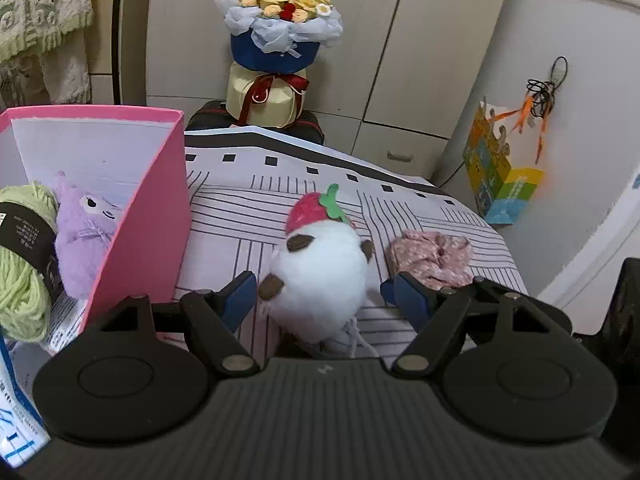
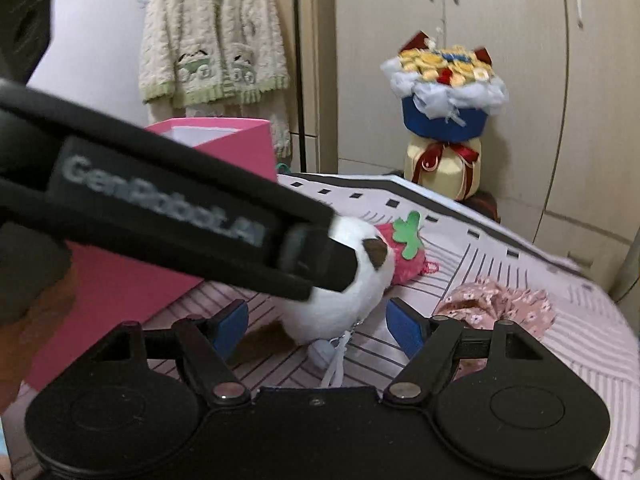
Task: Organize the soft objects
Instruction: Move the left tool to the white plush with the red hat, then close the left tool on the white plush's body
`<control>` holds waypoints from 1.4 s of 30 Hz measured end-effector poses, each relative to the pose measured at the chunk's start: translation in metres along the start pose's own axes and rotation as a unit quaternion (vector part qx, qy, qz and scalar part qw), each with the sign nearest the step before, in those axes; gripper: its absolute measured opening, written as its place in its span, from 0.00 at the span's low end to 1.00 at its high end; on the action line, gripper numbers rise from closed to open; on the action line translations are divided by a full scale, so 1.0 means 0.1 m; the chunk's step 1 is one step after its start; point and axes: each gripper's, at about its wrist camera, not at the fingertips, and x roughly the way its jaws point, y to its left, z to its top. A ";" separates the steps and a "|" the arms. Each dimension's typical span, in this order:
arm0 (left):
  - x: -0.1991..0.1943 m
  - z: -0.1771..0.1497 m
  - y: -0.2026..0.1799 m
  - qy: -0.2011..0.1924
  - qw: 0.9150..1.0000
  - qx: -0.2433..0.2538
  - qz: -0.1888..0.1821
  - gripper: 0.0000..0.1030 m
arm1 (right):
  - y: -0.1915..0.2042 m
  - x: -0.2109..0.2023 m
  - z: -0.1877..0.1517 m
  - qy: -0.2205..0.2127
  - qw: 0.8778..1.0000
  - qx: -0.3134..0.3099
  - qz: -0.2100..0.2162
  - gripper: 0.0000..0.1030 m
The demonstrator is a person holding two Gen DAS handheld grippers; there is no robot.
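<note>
A white plush toy (image 1: 320,276) with brown patches and a red strawberry cap lies on the striped cloth. My left gripper (image 1: 318,298) is open, its blue pads on either side of the toy without pressing it. A pink floral scrunchie (image 1: 432,258) lies just right of the toy. The pink box (image 1: 160,216) at left holds a purple plush (image 1: 82,240) and green yarn (image 1: 24,264). In the right wrist view my right gripper (image 2: 316,326) is open behind the toy (image 2: 340,300), and the left gripper's body (image 2: 160,216) crosses in front. The scrunchie (image 2: 496,304) lies to the right.
The striped cloth (image 1: 280,184) covers the surface, its far edge near a flower bouquet (image 1: 280,32) on a dark case. Cupboards stand behind. A cream cardigan (image 2: 212,40) hangs at back left. A colourful paper bag (image 1: 496,176) hangs at right.
</note>
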 end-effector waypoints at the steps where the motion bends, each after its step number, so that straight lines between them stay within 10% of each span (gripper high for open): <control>1: 0.03 0.01 0.01 0.004 1.000 -0.005 0.002 0.71 | -0.03 0.03 0.00 0.000 1.000 0.008 0.003 0.78; 16: 0.24 0.01 -0.01 -0.005 0.999 -0.003 0.051 0.70 | -0.04 0.28 -0.07 0.017 0.999 0.036 0.015 0.77; 23: 0.29 -0.02 0.00 0.023 1.000 -0.006 0.016 0.52 | -0.01 0.27 -0.09 0.016 0.999 0.032 0.015 0.60; 42: -0.14 -0.25 -0.13 0.050 0.998 0.027 -0.034 0.52 | 0.31 -0.26 -0.23 0.036 0.997 0.068 -0.022 0.59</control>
